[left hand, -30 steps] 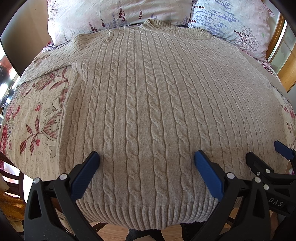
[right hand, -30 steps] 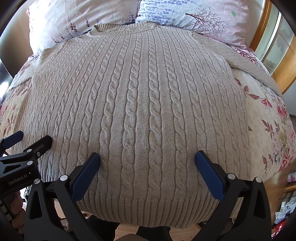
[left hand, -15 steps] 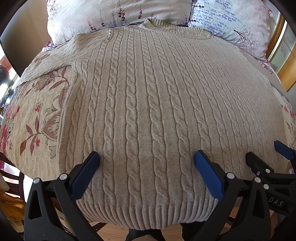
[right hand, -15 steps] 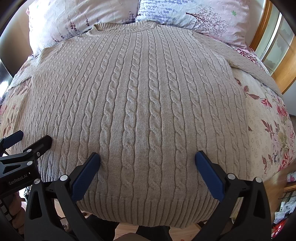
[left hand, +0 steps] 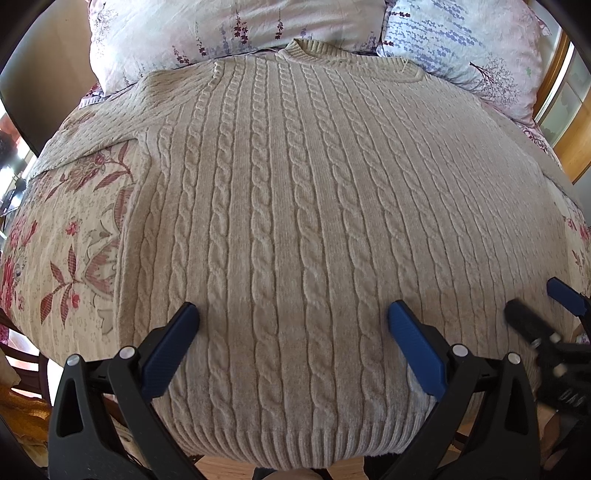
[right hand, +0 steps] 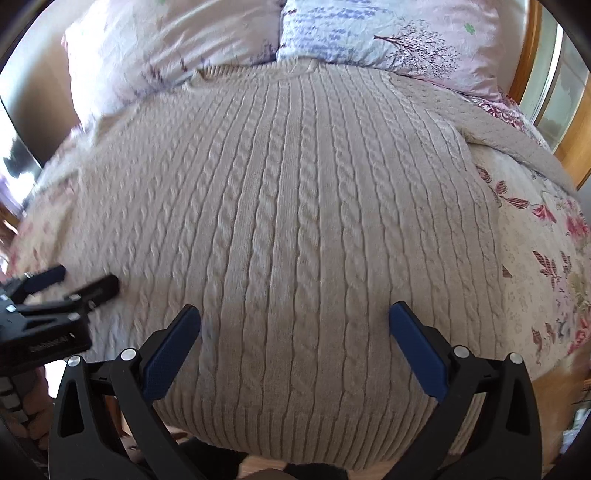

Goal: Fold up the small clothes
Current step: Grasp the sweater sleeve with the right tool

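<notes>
- While both grippers hung above its lower part, the sweater lay flat and face up on the bed, collar toward the pillows and ribbed hem at the bed's near edge.
- The left gripper had its jaws spread wide and held nothing; the blue pads stood over the cable knit just above the hem.
- The right gripper was likewise spread wide with nothing between its pads, over the same lower band of the sweater, toward its right half.
- Each gripper showed at the side of the other's view, blurred: the right one low at the right edge of the left view, the left one low at the left edge of the right view, so they sat just beside each other.
- The sweater's left side edge ran straight down the floral quilt, with a bare strip of quilt beyond it out to the bed's left edge.
- On the right, a sleeve stretched out and away toward the wooden frame, with open quilt between it and the body's right edge.
- The hem hung right at the bed's near edge, wood floor showing just below it.
- The collar touched the gap between the two pillows.
</notes>
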{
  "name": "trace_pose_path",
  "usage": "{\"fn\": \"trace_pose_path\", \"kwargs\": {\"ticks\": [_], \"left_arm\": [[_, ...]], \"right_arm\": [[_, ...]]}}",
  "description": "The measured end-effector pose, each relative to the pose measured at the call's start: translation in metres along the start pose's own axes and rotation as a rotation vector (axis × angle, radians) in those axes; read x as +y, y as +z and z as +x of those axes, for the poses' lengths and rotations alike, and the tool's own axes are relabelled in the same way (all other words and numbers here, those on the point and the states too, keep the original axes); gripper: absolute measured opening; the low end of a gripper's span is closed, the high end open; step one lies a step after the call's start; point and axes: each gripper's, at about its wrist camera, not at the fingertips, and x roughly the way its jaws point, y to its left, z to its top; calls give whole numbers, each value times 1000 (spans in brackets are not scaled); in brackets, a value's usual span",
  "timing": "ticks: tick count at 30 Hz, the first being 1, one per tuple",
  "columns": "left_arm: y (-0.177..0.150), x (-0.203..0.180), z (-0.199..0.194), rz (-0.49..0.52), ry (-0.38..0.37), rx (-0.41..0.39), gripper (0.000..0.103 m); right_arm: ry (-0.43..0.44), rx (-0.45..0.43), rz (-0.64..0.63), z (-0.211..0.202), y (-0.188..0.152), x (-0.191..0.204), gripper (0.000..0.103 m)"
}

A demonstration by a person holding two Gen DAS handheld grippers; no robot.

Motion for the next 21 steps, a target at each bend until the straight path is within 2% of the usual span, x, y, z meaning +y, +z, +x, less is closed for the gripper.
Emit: {"fn": "trace_pose_path", "kwargs": {"ticks": [2,5,7,10,13,17,21], "left_arm": [[7,2,1,-9,-13,-11,101],[24,4,4,-18,-37,-18,101],[36,4,7,-17,-59,-25,101],[53,3,11,-17,-136,-37,101],[69,-2,13,-24,-197,-74,101],[88,-13,12,-15,-197,-116,101],[107,-21,13,-7,-206,-117,101]], "right_arm": [[34,-47,83,-5,16,-23,101],[62,-100,237,-9,43,-74,89],[64,-132,339,-12,58,-110,85],[60,-188,479,-16,76,-164,82],[63,-219,617,-15,87,-214,76],[72,-247,794,-6,93,-269,69],[72,-275,944,0,89,-311,62]]}}
